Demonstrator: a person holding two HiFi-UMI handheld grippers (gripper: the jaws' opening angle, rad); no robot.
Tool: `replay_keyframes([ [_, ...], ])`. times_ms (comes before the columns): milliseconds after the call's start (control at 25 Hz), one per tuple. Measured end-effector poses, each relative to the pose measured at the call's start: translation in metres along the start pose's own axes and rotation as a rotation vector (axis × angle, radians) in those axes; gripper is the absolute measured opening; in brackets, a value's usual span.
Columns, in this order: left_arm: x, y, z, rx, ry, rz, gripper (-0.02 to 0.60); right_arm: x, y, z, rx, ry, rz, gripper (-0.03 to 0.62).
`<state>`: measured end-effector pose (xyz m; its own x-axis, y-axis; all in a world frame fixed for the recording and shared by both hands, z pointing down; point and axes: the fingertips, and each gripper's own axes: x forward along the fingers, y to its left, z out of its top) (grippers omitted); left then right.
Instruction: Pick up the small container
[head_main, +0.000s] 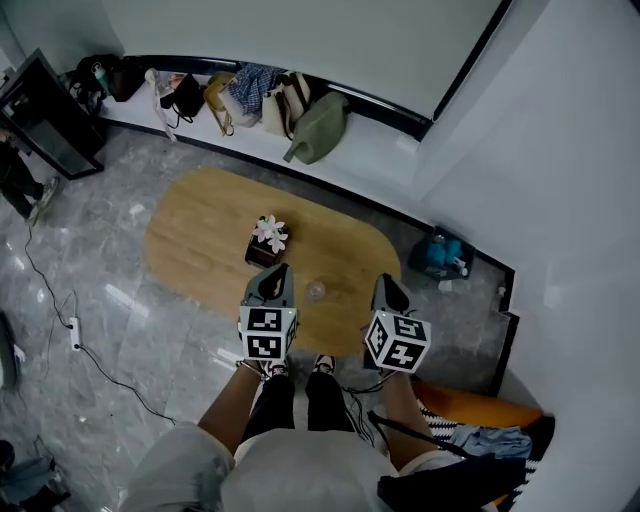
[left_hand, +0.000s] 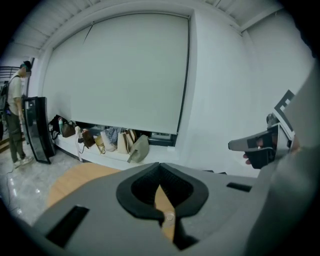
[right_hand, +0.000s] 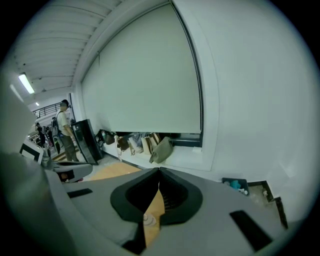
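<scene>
Small container (head_main: 316, 291): tiny and clear, resting on the oval wooden bench (head_main: 200, 240) near the edge closest to the person, apart from the dark box (head_main: 266, 243) topped with a flower further in. Lies between the two tools: just to the right of the left hand-held gripper (head_main: 279, 270), farther to the left of the right hand-held gripper (head_main: 386, 282), so nearer the left. Jaws pressed together on both, with nothing held; need parting before any grasp. Looks round, too small to judge a long axis, so probably no preferred angle. Likely calls for a short reach forward, down and slightly rightward with the left.
</scene>
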<state>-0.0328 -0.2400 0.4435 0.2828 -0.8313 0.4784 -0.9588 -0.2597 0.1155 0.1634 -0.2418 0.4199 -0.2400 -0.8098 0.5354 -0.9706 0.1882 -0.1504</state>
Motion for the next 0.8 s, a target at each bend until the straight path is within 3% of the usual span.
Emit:
replay_keyframes([
  [160, 0.012, 0.009, -0.052, 0.001, 0.067, 0.015, 0.008, 0.02, -0.006, -0.043, -0.007, 0.068, 0.012, 0.025],
  [280, 0.023, 0.018, -0.09, -0.04, 0.1, 0.029, 0.008, 0.04, -0.01, -0.081, 0.0, 0.121, 0.022, 0.023],
  [640, 0.079, 0.031, -0.19, -0.081, 0.156, 0.035, 0.008, 0.102, -0.01, -0.194, 0.05, 0.212, 0.05, 0.024],
  [800, 0.084, 0.032, -0.222, -0.1, 0.184, 0.041, 0.008, 0.111, -0.01, -0.227, 0.053, 0.241, 0.059, 0.023],
])
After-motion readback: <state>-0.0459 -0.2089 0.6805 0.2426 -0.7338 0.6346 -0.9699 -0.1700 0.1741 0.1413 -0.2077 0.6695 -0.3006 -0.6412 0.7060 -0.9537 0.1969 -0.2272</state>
